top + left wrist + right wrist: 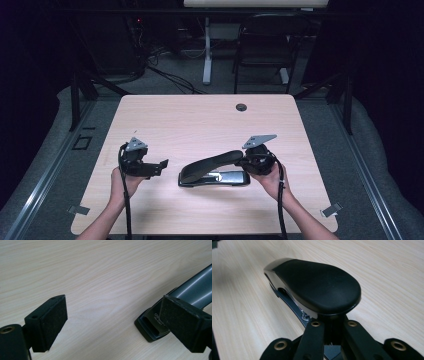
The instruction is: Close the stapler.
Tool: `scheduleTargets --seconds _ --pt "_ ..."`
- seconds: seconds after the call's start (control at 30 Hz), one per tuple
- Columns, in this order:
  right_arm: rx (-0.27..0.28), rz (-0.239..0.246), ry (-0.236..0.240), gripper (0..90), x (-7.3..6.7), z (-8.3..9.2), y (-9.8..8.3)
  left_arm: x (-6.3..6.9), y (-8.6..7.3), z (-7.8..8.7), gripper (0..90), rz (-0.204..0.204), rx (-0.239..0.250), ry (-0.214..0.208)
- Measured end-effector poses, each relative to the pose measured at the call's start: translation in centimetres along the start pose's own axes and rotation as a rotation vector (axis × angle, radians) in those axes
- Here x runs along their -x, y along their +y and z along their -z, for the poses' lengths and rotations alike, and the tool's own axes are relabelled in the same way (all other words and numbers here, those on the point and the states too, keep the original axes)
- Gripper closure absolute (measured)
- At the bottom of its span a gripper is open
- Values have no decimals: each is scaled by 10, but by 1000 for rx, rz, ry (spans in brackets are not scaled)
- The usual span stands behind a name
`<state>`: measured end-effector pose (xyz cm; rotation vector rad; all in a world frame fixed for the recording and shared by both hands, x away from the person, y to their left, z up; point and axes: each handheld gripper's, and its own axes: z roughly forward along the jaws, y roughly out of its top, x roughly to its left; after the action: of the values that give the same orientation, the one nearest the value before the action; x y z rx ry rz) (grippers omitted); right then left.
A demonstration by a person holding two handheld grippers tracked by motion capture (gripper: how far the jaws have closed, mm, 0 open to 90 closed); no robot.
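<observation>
A pale wooden table (200, 115) fills the middle of the high view, with your two forearms coming in from the near edge. On it, slightly right of centre and close to you, lies a large black stapler (212, 171), its metal base flat on the wood and its long axis running left to right across the table. Its lever arm rises toward your right, so the raised, rounded handle end points at your right hand and the low stapling nose points at your left. Your right gripper (252, 161) meets that raised handle end; in the right gripper view its jaws are drawn together under the broad black handle (319, 285), and they look closed on the handle's rear edge, though the contact itself is hidden beneath it. Your left gripper (161, 165) hovers just left of the nose, not touching it, its jaws standing wide apart; in the left gripper view the nose (152, 325) sits beside one pad (182, 322). The risks, as I judge them: a hold this far back on a smooth curved handle could slip, or pressing down could tip or skid the whole stapler, since nothing steadies the nose end yet.
</observation>
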<state>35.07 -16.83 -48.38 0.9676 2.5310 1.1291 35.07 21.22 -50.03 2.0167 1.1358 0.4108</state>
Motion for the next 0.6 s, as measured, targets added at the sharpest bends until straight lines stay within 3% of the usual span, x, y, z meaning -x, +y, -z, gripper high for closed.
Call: scheduleTargets --seconds 0.07,0.23,0.6 --pt "11 15 -4 900 0 -2 -2 0 0 -1 82 -4 1 0" --pt "-23 27 -5 900 3 -9 -10 1 0 -1 82 -8 -8 -1" --pt "-99 8 -23 900 11 -22 -24 1 0 -2 81 -11 -10 4"
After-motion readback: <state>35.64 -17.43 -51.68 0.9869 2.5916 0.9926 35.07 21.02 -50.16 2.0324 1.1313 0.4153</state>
